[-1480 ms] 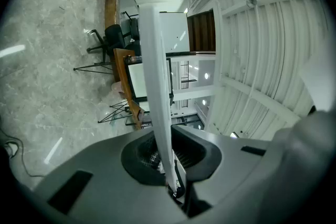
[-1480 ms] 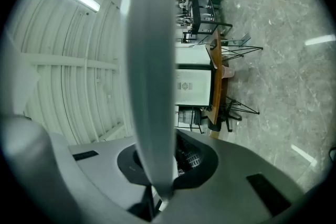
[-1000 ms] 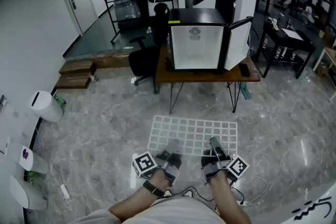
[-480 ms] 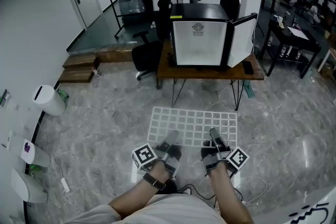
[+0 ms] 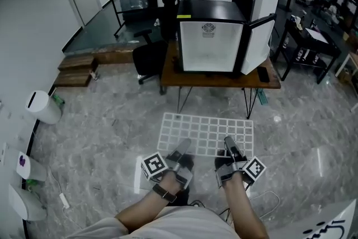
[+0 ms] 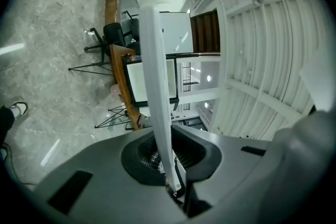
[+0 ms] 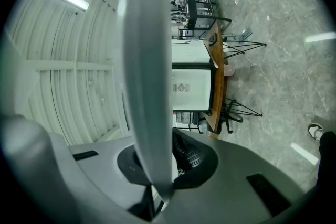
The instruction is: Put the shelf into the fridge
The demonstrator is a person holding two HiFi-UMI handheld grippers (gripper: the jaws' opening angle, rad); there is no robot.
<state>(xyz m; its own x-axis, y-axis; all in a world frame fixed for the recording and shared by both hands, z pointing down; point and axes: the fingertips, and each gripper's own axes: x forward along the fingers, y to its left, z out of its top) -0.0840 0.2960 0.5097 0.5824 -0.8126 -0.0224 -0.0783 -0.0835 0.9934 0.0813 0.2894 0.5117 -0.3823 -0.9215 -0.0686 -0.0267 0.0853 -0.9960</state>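
A white wire grid shelf (image 5: 207,134) hangs level over the floor, in front of me. My left gripper (image 5: 182,149) is shut on its near edge at the left, my right gripper (image 5: 229,146) on the same edge at the right. In the left gripper view the shelf (image 6: 157,81) shows edge-on as a white strip running out of the closed jaws; the right gripper view shows the shelf (image 7: 147,76) the same way. Ahead, the black mini fridge (image 5: 211,45) stands on a wooden table (image 5: 218,79), its door (image 5: 258,42) swung open to the right, its white inside empty.
A black office chair (image 5: 148,61) stands left of the table. A dark phone (image 5: 264,74) lies on the table's right end. At the left wall are a white bin (image 5: 42,106) and wooden steps (image 5: 75,70). A black desk (image 5: 305,42) stands at the right.
The view has shifted a little toward the fridge and table. Both grippers keep their hold on the shelf, which stays level in front of me.
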